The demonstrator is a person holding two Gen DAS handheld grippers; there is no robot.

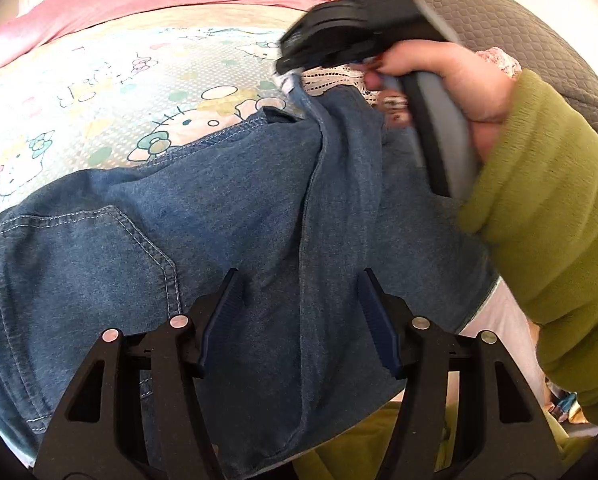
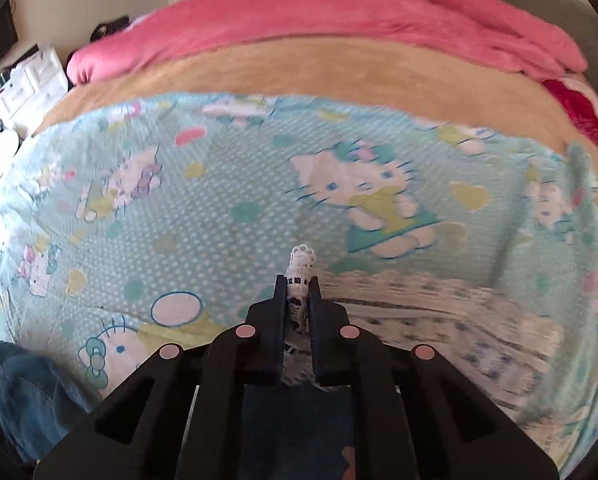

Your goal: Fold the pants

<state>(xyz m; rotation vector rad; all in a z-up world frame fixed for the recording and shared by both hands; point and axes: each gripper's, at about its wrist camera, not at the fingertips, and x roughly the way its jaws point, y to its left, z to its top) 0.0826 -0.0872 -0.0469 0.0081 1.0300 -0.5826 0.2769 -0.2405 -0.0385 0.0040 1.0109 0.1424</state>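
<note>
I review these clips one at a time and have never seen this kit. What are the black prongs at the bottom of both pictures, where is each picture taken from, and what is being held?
The prongs are two-finger grippers, one held in each of a person's hands, each with a camera looking along its fingers. In the left wrist view, the left gripper is open above blue denim pants lying on a cartoon-cat blanket. The person's right hand is also seen there, working the other tool. In the right wrist view, the right gripper is shut on the white lace trim at the pants' hem. A pink duvet lies farther back.
</note>
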